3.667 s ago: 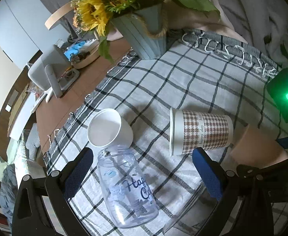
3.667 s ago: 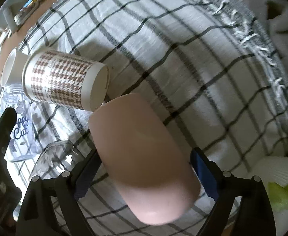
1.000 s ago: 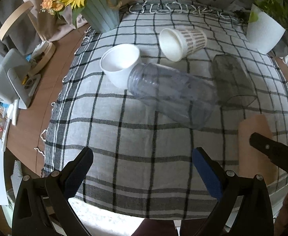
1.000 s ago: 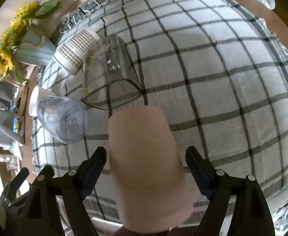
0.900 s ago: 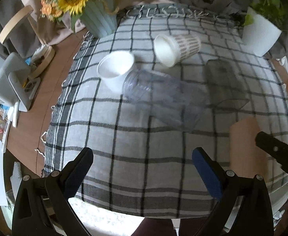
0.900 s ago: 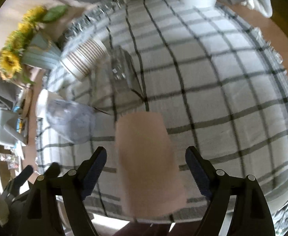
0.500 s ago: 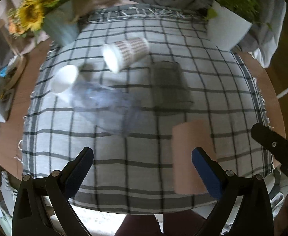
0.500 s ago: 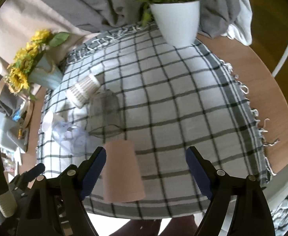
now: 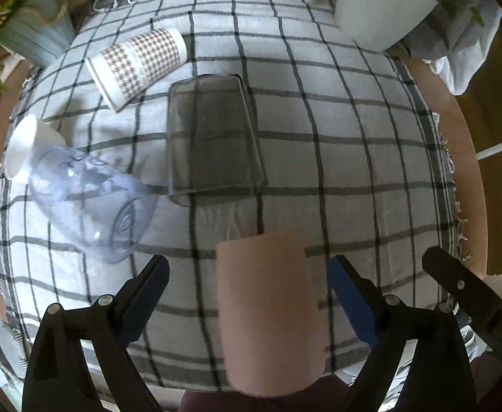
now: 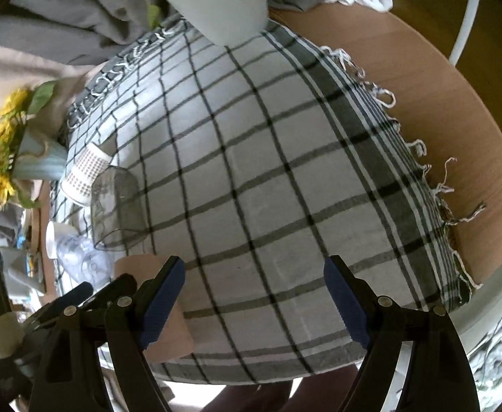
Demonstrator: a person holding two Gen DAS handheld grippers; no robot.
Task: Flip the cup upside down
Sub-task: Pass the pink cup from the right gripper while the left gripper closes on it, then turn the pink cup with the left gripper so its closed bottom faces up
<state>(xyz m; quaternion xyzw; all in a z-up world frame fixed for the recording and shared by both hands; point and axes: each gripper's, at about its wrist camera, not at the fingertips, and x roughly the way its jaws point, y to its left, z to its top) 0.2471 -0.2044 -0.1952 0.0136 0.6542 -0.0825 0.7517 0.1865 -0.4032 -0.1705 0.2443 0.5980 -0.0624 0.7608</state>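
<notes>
We see the pink cup (image 9: 268,312) upside down on the checked cloth (image 9: 337,158) at the tabletop's near edge, between the left hand-held gripper's (image 9: 247,295) wide-open jaws, untouched. The right hand-held gripper (image 10: 254,295) gapes empty.

The tablecloth (image 9: 337,158) is white with a black check. One cup (image 9: 268,312) is plain pink, another cup (image 9: 137,65) white with brown houndstooth, the glass (image 9: 209,140) smoky grey. The sunflowers (image 10: 2,147) are yellow, their pot (image 10: 40,164) pale blue.
</notes>
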